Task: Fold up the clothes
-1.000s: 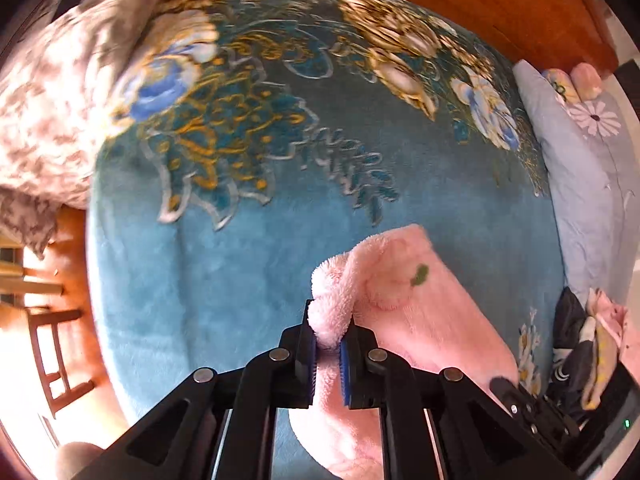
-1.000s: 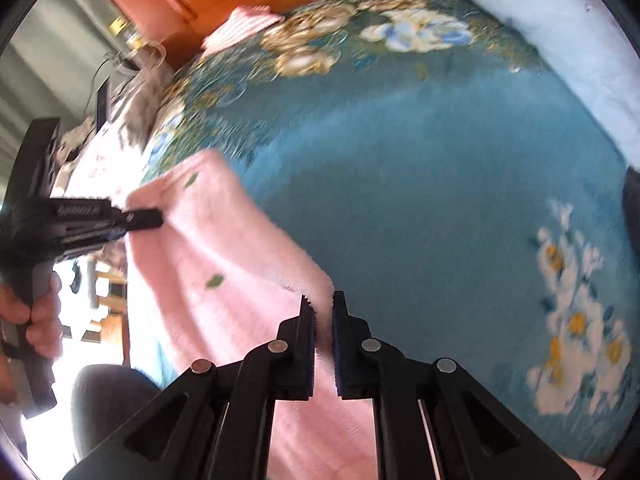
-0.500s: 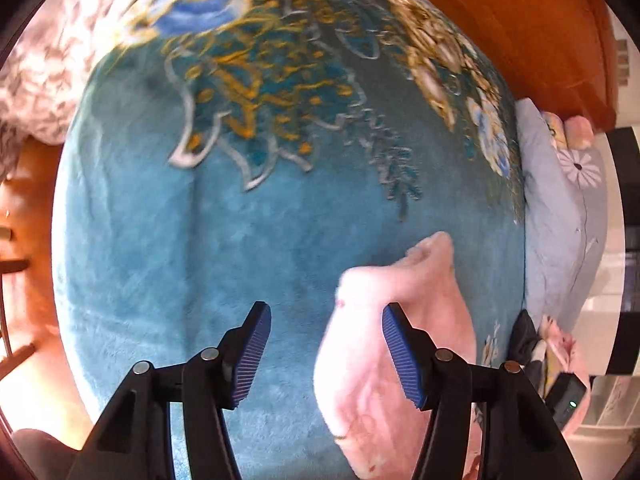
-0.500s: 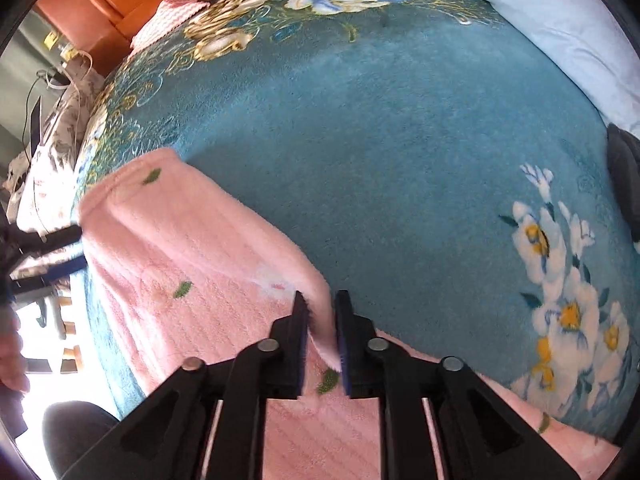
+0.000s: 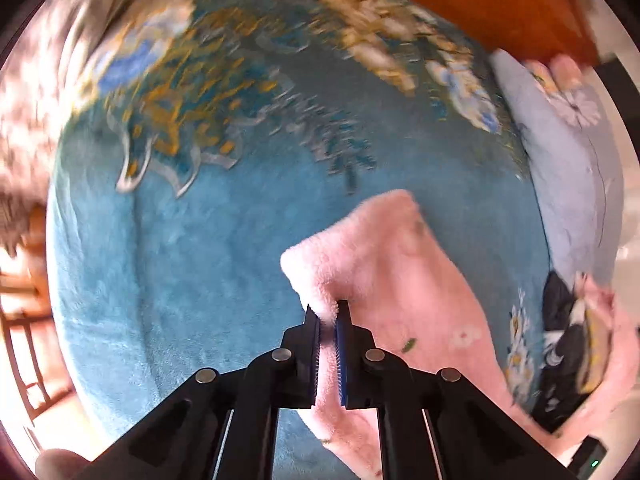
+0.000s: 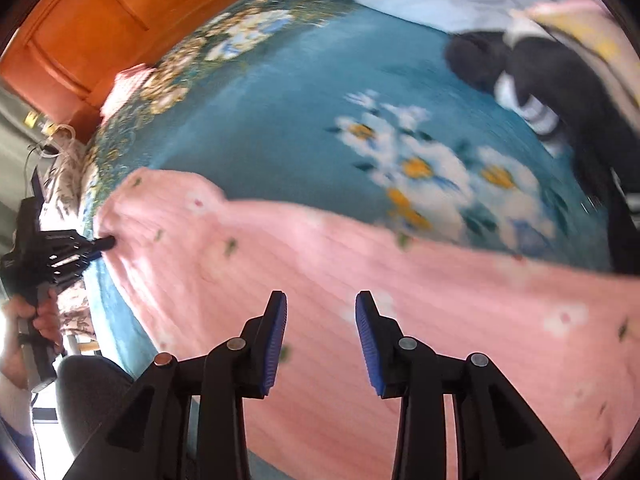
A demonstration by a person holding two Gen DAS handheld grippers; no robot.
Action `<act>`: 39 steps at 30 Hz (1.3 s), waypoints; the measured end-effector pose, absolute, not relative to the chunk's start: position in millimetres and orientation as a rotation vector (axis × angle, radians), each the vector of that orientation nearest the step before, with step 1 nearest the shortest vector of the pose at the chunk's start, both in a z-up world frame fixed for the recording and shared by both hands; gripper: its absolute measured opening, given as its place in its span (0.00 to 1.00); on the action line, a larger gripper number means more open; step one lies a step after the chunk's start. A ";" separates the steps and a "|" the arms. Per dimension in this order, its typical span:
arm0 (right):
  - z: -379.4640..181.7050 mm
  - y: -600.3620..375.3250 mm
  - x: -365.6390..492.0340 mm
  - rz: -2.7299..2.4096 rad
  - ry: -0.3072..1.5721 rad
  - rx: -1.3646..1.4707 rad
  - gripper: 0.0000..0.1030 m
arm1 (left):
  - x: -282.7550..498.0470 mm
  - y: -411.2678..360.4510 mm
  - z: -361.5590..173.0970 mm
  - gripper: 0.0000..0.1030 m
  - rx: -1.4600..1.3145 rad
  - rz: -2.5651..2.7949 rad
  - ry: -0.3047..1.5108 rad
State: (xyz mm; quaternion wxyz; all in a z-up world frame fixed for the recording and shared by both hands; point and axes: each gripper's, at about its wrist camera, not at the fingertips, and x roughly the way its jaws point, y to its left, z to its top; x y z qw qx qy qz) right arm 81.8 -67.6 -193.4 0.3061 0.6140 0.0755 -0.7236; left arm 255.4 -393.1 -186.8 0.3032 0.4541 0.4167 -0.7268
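- Half a second ago my left gripper [image 5: 328, 320] stood wide apart beside the pink garment [image 6: 360, 280]; now it is pinched on a raised fold of its fleecy edge. My right gripper [image 6: 321, 312], clamped on the cloth then, now stands apart above it, gripping nothing.
- The garment, with its small flower and leaf print, lies spread across the near edge of the teal blanket [image 5: 200, 260].
- Beyond it, the blanket's plush surface carries white daisies [image 6: 420, 160] and gold scrollwork [image 5: 180, 112].
- A dark pile of clothes [image 6: 560, 80] sits at the blanket's right side, next to a pale blue pillow [image 5: 568, 168].
- Farthest back stands an orange wooden headboard [image 6: 100, 28]; the far pattern is motion-blurred.
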 end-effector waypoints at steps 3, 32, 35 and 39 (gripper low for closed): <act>-199.5 -37.1 76.6 -1.931 0.126 1.694 0.36 | 223.1 -346.5 -162.4 0.07 1.250 -2.064 0.920; -212.9 26.3 87.8 -1.935 -0.050 1.815 0.36 | 140.5 -218.0 -207.2 0.67 1.697 -2.431 0.507; -206.6 32.1 87.1 -1.953 -0.044 1.805 0.36 | 138.2 -216.2 -216.1 0.55 1.736 -2.411 0.510; -200.6 48.1 81.6 -1.995 -0.071 1.814 0.36 | 143.2 -223.2 -211.6 0.08 1.703 -2.408 0.536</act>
